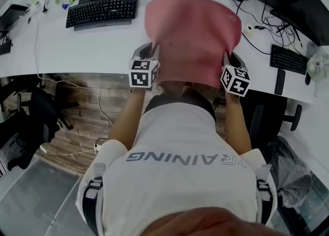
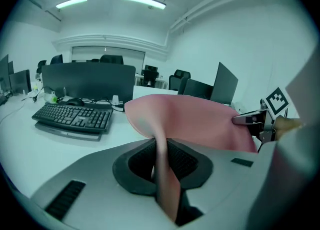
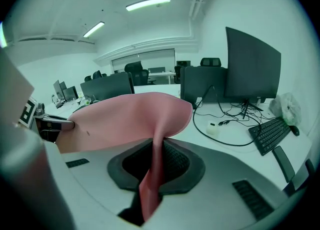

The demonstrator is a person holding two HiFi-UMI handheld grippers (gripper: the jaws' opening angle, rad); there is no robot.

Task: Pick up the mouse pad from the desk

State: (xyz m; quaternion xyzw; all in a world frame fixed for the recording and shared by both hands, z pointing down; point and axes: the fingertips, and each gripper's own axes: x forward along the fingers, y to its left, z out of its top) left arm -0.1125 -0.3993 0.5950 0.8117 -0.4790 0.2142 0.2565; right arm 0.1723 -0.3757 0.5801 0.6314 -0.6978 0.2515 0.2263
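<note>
Mouse pad clamped by left tool, right tool; both pitched downward

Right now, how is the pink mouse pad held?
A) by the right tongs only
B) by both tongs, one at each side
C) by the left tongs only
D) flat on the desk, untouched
B: the left tongs and the right tongs each pinch an edge of the mouse pad, clear of the desk.
</note>
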